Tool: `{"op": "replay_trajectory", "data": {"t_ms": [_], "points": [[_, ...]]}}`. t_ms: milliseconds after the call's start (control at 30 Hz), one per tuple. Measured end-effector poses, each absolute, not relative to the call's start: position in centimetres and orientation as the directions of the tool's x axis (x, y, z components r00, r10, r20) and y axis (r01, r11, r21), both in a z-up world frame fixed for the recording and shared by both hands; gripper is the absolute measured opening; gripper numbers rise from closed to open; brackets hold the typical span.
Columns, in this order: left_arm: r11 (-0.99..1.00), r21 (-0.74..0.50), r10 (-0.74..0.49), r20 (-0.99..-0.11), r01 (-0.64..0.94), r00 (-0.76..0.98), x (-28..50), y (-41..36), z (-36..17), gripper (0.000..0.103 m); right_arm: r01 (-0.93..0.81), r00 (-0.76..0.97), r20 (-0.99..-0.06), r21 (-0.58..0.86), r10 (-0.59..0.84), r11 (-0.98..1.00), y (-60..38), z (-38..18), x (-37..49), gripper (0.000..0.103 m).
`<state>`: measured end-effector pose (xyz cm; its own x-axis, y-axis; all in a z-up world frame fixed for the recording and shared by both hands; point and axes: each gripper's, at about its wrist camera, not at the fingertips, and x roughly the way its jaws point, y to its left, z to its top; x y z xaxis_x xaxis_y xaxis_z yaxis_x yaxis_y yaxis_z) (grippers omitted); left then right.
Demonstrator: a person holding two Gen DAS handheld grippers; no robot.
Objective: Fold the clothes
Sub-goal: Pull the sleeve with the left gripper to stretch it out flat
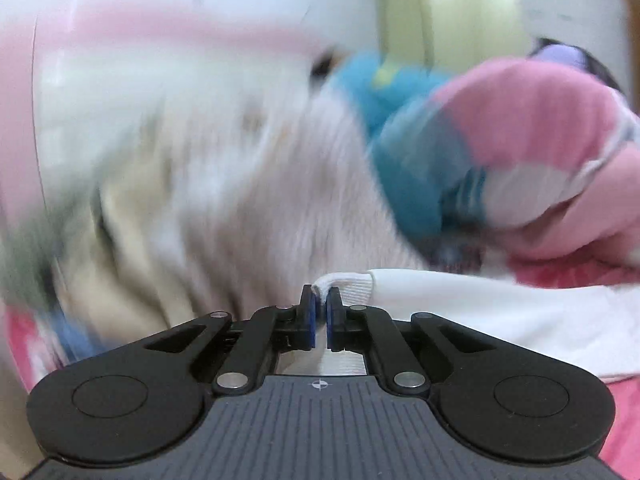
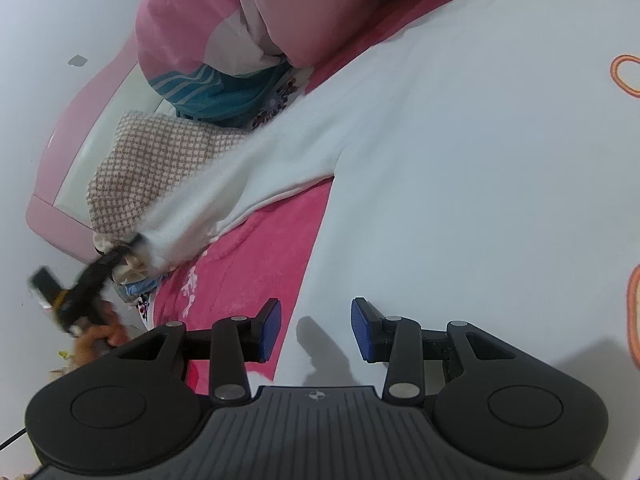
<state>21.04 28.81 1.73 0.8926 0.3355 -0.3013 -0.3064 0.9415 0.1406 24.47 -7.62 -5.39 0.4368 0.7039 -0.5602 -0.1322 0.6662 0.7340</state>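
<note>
The left tongs [image 1: 320, 292] are pinched tight on the ribbed cuff [image 1: 340, 282] of a white sweatshirt [image 2: 460, 160], the cloth squeezed between the two blue pads. From the right wrist view that same sleeve [image 2: 224, 200] runs out taut to the far left, where the left tongs show small and blurred at its end. The right tongs [image 2: 316, 330] stand partly open and grip nothing; they hover over the body of the sweatshirt, close to its left edge.

The sweatshirt lies spread flat on a bright pink blanket [image 2: 256, 256], filling most of the right of the view. An orange outline print [image 2: 626, 76] shows at the far right edge.

As I judge it, the folding has barely begun: the body is laid out smooth, one sleeve is lifted ready to be brought across, and no fold is in place yet. The other sleeve, the sides and the final halving all seem left to do.

Beyond, a checked cloth [image 2: 152, 152], a teal striped garment [image 2: 216, 92] and a pink quilt [image 2: 192, 20] sit heaped at the far side.

No brand, label or readable writing shows anywhere; the left view is too blurred to tell.
</note>
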Motion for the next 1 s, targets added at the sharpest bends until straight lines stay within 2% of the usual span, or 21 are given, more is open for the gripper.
{"op": "replay_trajectory", "data": {"t_ms": [67, 200, 567, 800, 867, 1000], "points": [[0.904, 0.287, 0.378, -0.193, -0.316, 0.905, 20.8, 26.8, 3.2, 0.003, -0.128, 0.440, -0.558, 0.736, 0.704, 0.664, -7.7, -5.5, 24.5, 0.041], [0.827, 0.433, 0.444, -0.112, -0.358, 0.889, 22.2, 25.5, 4.8, 0.003, -0.127, 0.442, -0.554, 0.740, 0.705, 0.661, -7.8, -5.7, 24.5, 0.041], [0.744, 0.576, 0.560, -0.264, -0.338, 0.785, 27.1, 26.7, 0.4, 0.004, -0.126, 0.442, -0.547, 0.747, 0.711, 0.653, -8.4, -6.0, 24.9, 0.041], [0.669, 0.670, 0.616, -0.256, -0.322, 0.745, 28.4, 26.5, -2.5, 0.005, -0.125, 0.444, -0.545, 0.749, 0.712, 0.651, -8.5, -5.9, 24.9, 0.041], [0.654, 0.695, 0.621, -0.269, -0.298, 0.736, 28.9, 26.5, -3.4, 0.011, -0.124, 0.444, -0.545, 0.749, 0.711, 0.651, -8.4, -5.9, 24.9, 0.041], [0.660, 0.705, 0.610, -0.299, -0.261, 0.733, 29.2, 26.5, -4.0, 0.015, -0.125, 0.444, -0.545, 0.748, 0.711, 0.651, -8.6, -5.9, 24.8, 0.041]]}}
